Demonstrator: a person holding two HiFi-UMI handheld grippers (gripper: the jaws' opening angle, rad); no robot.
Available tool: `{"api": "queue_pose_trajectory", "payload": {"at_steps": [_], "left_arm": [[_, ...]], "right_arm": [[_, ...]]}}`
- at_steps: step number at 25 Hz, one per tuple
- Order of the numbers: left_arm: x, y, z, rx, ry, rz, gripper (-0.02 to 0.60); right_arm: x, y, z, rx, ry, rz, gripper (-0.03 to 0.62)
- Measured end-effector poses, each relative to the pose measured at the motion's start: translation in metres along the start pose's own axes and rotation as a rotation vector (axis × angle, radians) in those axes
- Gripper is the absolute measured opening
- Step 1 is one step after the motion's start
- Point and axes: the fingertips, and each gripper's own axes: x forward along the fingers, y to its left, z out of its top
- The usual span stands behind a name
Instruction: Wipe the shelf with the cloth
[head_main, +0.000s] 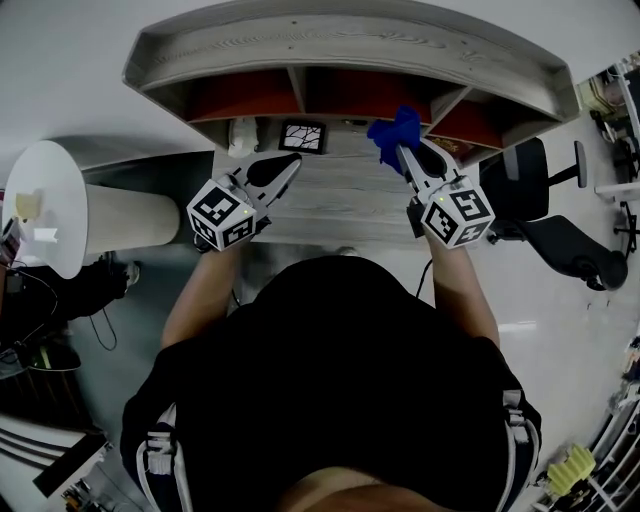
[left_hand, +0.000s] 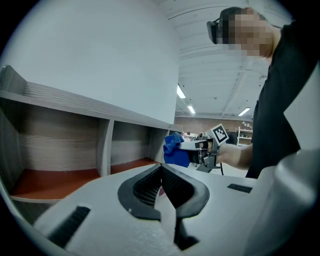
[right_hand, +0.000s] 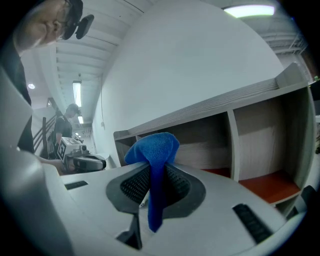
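As right tongs (right_hand: 154, 172) pinch cloth (right_hand: 152, 146), shelf (right_hand: 233, 145) ahead

Ahead of the right gripper (head_main: 400, 150), past its pinched cloth (head_main: 393, 128), the middle compartment (head_main: 365, 92) of the shelf (head_main: 350, 40) lies open; a divider (head_main: 449, 102) stands just right. A patterned tile (head_main: 302, 136) and a white object (head_main: 242, 135) stand before the left gripper (head_main: 293, 162).

One shelf (head_main: 350, 40) of three compartments, one blue cloth (head_main: 393, 130), two tongs, left tongs (head_main: 292, 163) and right tongs (head_main: 403, 152), one round table (head_main: 45, 210)

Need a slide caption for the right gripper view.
Right gripper clamps a blue cloth, facing the shelf with red-floored compartments.
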Motion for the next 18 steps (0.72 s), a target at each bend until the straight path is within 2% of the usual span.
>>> {"api": "queue_pose_trajectory", "payload": {"at_steps": [8,18], "left_arm": [[0.005,-0.001,0.004,-0.008,-0.003,0.038,0.017],[-0.003,0.003,0.008,-0.006,-0.011,0.026,0.017]], "right_arm": [[0.008,-0.005,0.009,-0.013,0.008,0.046,0.054],[0.024,0.008,0.013,-0.019,0.01,0.055,0.054]]}}
